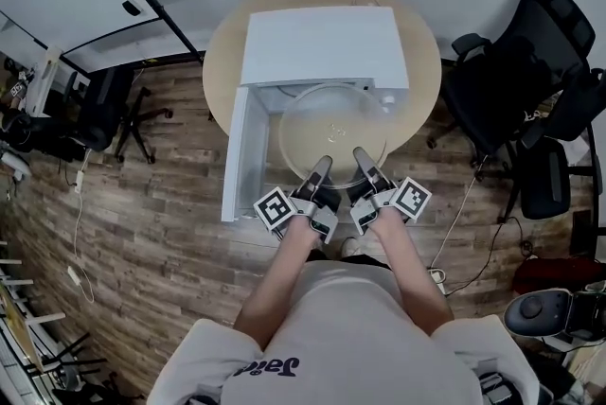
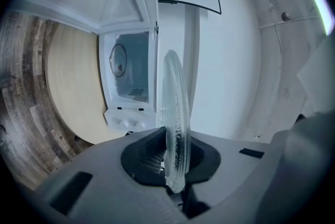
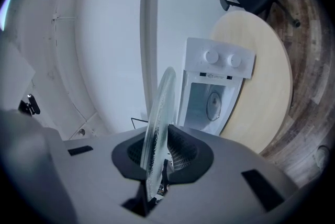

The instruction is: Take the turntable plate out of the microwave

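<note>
Turntable plate (image 1: 331, 131): a clear glass disc, already out of the oven. It was held roughly flat in the air in front of the open cavity, over the near edge of the bench.
Floor (image 1: 142, 233): wood-look planks. Black office chairs (image 1: 511, 81) stood to the right and another to the left, all well apart from the work.
Bench (image 1: 223, 62): a round, pale wood top that carried the microwave.
Microwave (image 1: 317, 44): white, standing on the bench, with two knobs on its front panel. The left gripper view and the right gripper view both showed it well beyond the plate's far rim, and no plate lay in its cavity.
Door (image 1: 235, 157): swung wide open toward the person's left.
Left tongs (image 1: 320, 171): closed on the plate's near rim, with the glass edge pinched between the dark ribbed pads.
Right tongs (image 1: 365, 165): also clamped on the near rim, just beside the left pair.
Done: the door stood open, and the plate was gripped at two points on its near edge and was clear of the cavity.
Left: by my judgement, only to carry the plate off and set it down. The pictures marked out no landing spot.
</note>
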A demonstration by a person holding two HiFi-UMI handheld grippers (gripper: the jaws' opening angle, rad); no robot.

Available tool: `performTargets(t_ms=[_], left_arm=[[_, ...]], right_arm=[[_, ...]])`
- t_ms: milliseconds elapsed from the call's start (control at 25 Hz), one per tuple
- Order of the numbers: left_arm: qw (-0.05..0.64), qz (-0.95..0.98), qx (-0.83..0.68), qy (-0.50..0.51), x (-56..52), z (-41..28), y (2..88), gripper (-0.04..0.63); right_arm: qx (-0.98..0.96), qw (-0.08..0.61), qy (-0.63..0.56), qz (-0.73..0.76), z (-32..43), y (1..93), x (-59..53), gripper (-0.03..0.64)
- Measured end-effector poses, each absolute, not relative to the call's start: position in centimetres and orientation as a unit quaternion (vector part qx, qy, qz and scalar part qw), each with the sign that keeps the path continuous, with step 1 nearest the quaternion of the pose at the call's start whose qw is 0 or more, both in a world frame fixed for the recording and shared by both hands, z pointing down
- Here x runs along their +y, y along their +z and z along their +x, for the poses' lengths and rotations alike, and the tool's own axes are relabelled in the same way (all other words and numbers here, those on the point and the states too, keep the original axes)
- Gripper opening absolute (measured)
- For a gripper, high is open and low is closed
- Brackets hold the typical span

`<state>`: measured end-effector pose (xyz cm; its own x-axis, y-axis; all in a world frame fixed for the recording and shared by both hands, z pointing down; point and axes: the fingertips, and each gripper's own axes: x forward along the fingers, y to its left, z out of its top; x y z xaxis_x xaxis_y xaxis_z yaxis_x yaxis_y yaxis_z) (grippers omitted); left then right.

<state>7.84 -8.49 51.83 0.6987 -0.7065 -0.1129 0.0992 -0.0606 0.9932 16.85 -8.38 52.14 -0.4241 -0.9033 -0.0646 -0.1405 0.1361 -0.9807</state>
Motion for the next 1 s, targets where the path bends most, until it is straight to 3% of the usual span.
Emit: performTargets(t_ms=[1000], left_arm=[[0.625, 0.678, -0.221, -0.317, -9.7, 5.3, 47.9, 0.031]], right_arm=[[0.694, 0.344, -0.496, -0.393, 14.1, 48.2, -9.8, 0.049]])
